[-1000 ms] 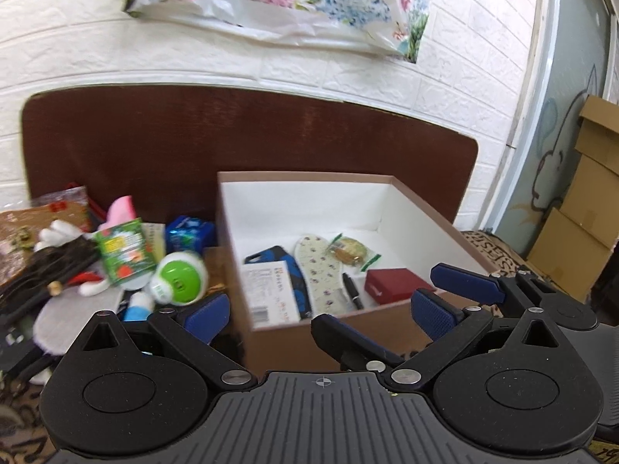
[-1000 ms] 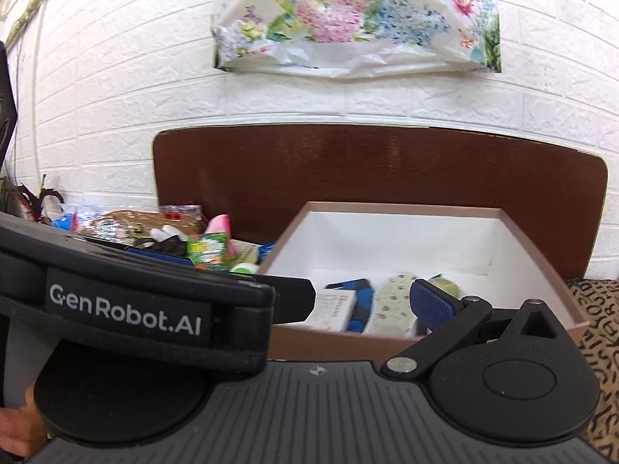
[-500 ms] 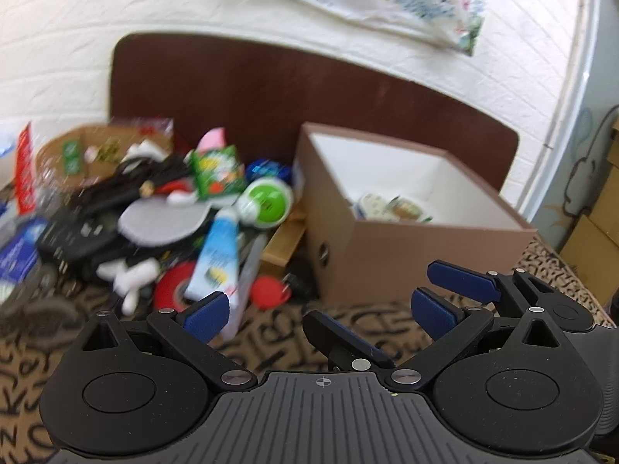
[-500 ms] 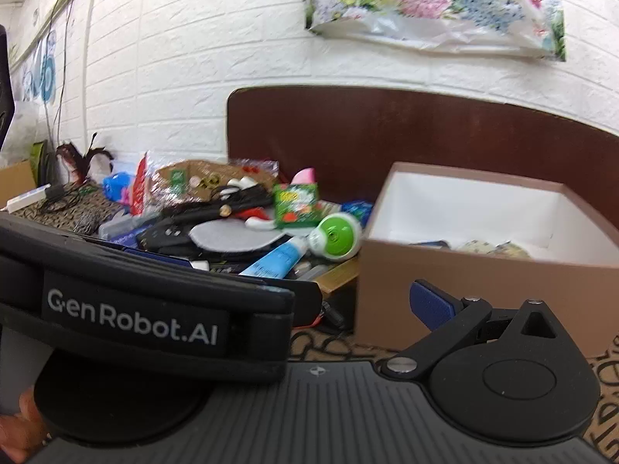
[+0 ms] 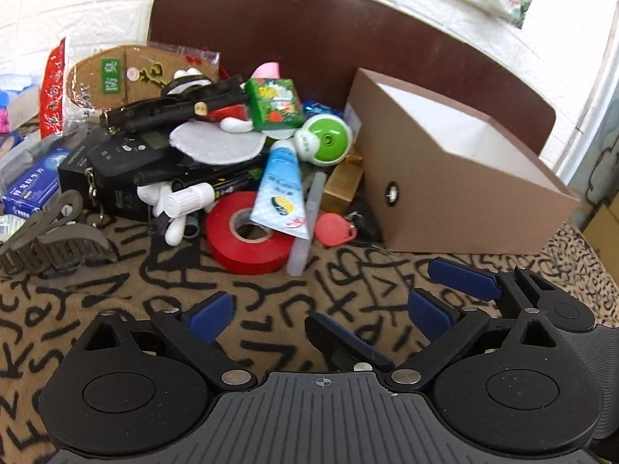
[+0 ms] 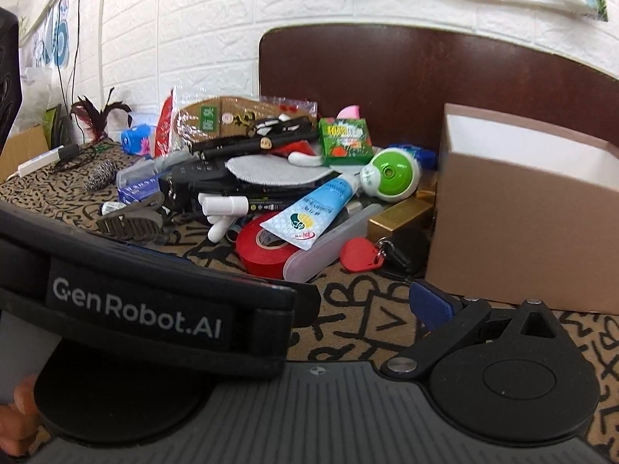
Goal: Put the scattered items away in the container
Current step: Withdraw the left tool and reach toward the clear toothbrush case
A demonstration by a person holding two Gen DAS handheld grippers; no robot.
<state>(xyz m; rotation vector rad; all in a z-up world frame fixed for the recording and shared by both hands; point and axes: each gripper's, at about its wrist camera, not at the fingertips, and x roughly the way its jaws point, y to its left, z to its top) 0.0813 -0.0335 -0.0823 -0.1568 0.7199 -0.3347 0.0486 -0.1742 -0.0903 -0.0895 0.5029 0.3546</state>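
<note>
The brown cardboard box (image 5: 456,197) with a white inside stands at the right on the patterned cloth; it also shows in the right wrist view (image 6: 522,224). Left of it lies a heap: a red tape roll (image 5: 247,237), a blue tube (image 5: 280,189), a green-and-white round gadget (image 5: 323,143), a green packet (image 5: 274,102), a red key tag (image 5: 334,229). My left gripper (image 5: 321,311) is open and empty, low over the cloth in front of the heap. My right gripper (image 5: 390,301) is open beside it; in the right wrist view only its right finger (image 6: 429,303) shows.
A grey hair claw (image 5: 54,241), a black device (image 5: 123,162), blue medicine boxes (image 5: 29,189) and a packaged insole (image 5: 116,73) lie at the left. A dark headboard (image 5: 309,27) and white brick wall stand behind. The left gripper's body (image 6: 147,301) blocks the right wrist view's left.
Both grippers have pulled back from over the box and swung left and down. The view now faces the heap; the box's contents are out of sight.
</note>
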